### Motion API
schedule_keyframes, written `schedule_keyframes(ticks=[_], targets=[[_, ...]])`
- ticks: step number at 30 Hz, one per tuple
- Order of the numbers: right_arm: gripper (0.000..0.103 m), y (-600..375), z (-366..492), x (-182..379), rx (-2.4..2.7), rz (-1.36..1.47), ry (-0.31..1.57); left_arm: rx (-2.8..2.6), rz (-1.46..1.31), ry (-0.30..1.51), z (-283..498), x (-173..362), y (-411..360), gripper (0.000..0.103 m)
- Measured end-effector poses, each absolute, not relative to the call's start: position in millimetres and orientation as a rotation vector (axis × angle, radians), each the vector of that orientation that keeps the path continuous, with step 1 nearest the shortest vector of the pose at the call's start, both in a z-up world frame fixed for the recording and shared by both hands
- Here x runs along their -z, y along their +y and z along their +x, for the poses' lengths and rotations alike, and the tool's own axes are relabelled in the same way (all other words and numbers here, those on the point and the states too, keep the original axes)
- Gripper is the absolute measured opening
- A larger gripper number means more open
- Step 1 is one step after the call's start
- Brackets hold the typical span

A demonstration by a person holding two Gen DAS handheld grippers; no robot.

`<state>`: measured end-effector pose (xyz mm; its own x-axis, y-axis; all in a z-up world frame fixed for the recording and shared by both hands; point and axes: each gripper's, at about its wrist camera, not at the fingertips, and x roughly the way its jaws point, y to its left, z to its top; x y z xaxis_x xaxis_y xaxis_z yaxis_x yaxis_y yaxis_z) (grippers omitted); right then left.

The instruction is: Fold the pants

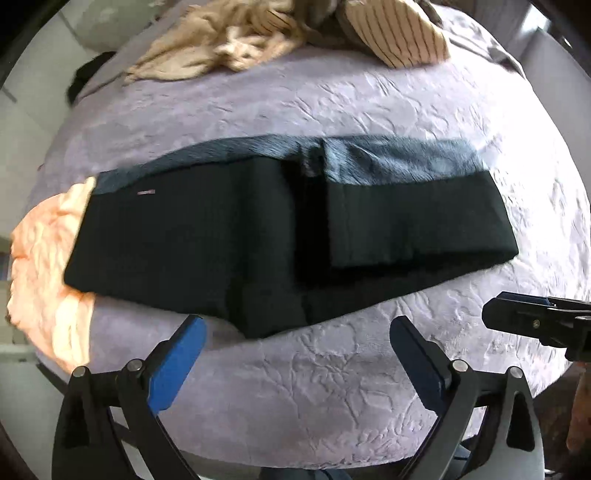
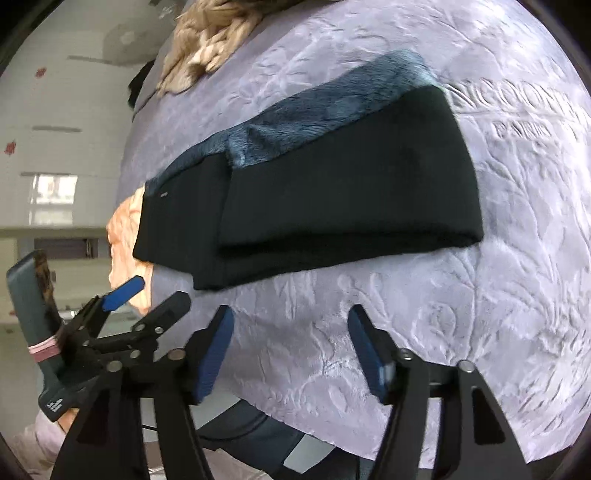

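Pants [image 1: 236, 251]: black, fleece-lined in blue-grey, folded over once, lying flat across the middle of the frame on a lavender embossed bed cover [image 1: 332, 369]. Their left end overlaps a peach garment [image 1: 48, 266]. Left gripper [image 1: 295, 332]: lower centre of its view, blue-padded fingers [image 1: 177, 365] spread apart, holding nothing, just short of the pants' near edge. Right gripper [image 2: 291, 325]: lower centre, fingers likewise apart and empty. Beige crumpled cloth [image 1: 221, 48] and striped cloth [image 1: 399, 29]: top of frame.
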<state>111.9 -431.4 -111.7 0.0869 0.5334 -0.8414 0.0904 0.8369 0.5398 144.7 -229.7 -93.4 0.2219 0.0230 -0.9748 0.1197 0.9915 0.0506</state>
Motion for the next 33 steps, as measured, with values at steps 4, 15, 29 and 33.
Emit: schedule_keyframes(ticks=[4, 15, 29, 33], targets=[[0.081, -420.8, 115.5, 104.5, -0.382, 0.476, 1.443, 0.010, 0.087, 1.346, 135.9, 89.3, -213.8, 0.100], [0.103, -388.0, 112.9, 86.7, -0.282, 0.326, 1.357, 0.041, 0.079, 1.342, 141.1, 91.3, -171.0, 0.100], [0.103, -269.1, 96.9, 120.1, -0.072, 0.399, 1.473, 0.157, 0.007, 1.404, 149.8, 134.2, -17.1, 0.100], [0.103, -234.9, 92.3, 115.8, -0.075, 0.336, 1.512, 0.139, -0.023, 1.398, 149.5, 139.6, 24.2, 0.100]])
